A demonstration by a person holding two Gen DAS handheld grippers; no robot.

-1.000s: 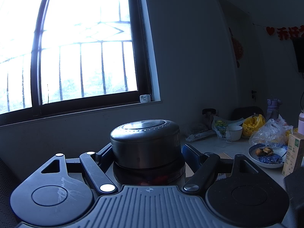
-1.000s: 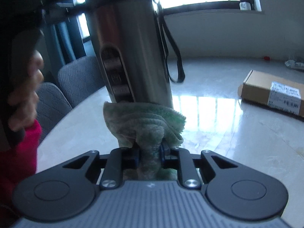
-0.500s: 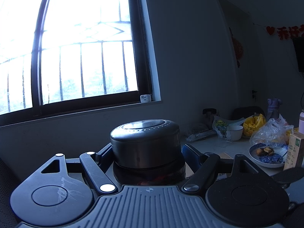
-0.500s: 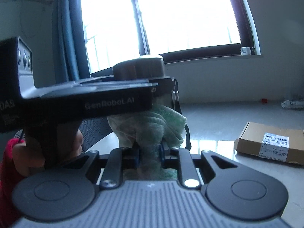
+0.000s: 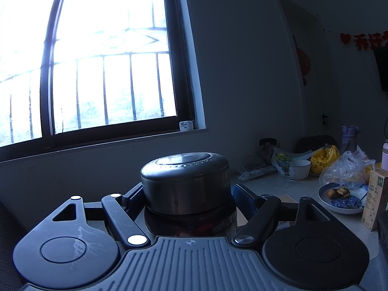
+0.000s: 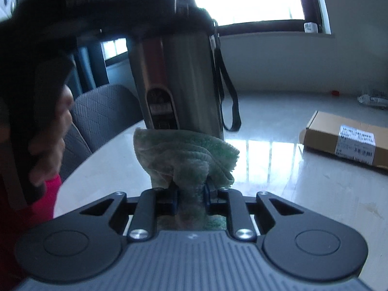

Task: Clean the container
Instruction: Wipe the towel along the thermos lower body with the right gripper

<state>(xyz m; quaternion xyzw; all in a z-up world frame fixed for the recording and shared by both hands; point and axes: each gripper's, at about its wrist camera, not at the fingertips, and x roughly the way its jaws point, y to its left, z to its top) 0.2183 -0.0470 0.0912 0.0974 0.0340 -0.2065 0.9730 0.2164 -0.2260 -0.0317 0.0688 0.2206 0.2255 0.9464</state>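
Note:
A steel flask point(image 5: 185, 181) with a domed lid stands upright between the fingers of my left gripper point(image 5: 186, 194), which is shut on it just below the lid. In the right wrist view the flask's body point(image 6: 179, 72) is close in front, and a black strap point(image 6: 228, 92) hangs down its right side. My right gripper point(image 6: 190, 191) is shut on a bunched green cloth point(image 6: 184, 155). The cloth presses against the lower side of the flask. The left gripper's body point(image 6: 97, 7) and the hand point(image 6: 48, 145) holding it blur across the top left.
A cardboard box point(image 6: 344, 140) with a label lies on the pale glossy table point(image 6: 266, 169) to the right. A grey chair point(image 6: 101, 111) stands behind the flask. Farther along the table are a blue dish of food point(image 5: 344, 197), a carton point(image 5: 374, 201), plastic bags and a white bowl point(image 5: 300, 168).
My right gripper carried the cloth up the flask's side to the lid, then back down to its lower part. The left gripper and flask stayed still.

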